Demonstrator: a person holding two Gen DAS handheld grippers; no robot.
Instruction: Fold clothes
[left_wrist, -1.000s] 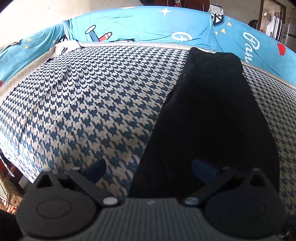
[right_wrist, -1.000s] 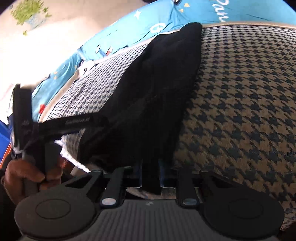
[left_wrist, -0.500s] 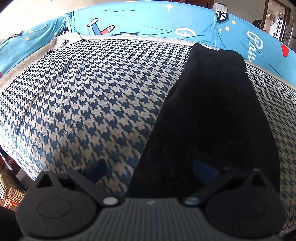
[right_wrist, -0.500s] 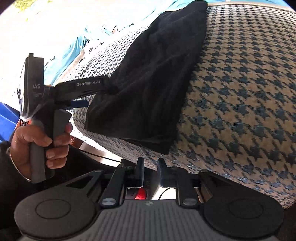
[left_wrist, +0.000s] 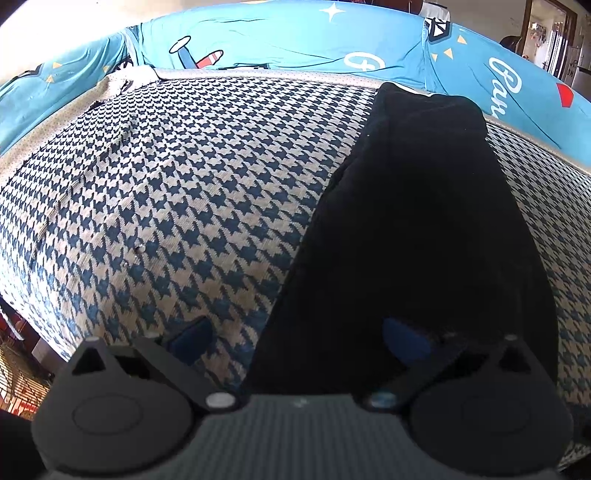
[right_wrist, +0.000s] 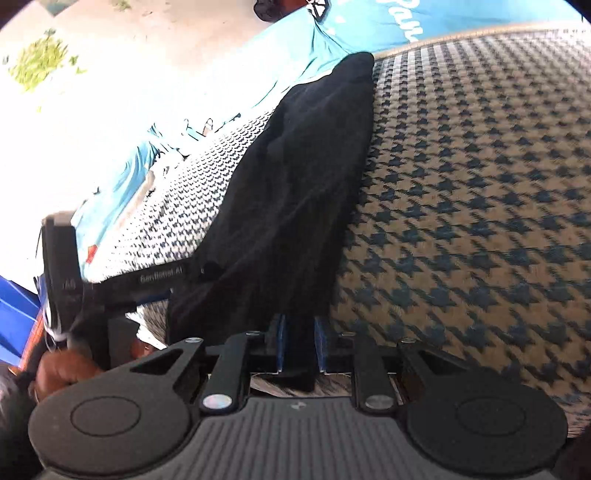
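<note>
A black garment (left_wrist: 424, 221) lies as a long narrow strip on the houndstooth bed cover (left_wrist: 184, 184), running from the near edge to the far side. My left gripper (left_wrist: 295, 339) is open wide at its near end, the right pad (left_wrist: 406, 341) over the black cloth and the left pad (left_wrist: 188, 338) over the cover. In the right wrist view the same garment (right_wrist: 295, 203) stretches away, and my right gripper (right_wrist: 301, 343) is shut on its near corner, with cloth between the blue pads.
A bright blue printed sheet (left_wrist: 295, 37) bunches along the bed's far edge. In the right wrist view, a hand (right_wrist: 62, 369) holds the left gripper's handle (right_wrist: 59, 266) at the left. The houndstooth cover (right_wrist: 480, 184) stretches off to the right of the garment.
Half a second ago the right gripper's fingers were clear of the garment's corner; now the black cloth sits between them again. The left gripper stays open and has barely moved.
</note>
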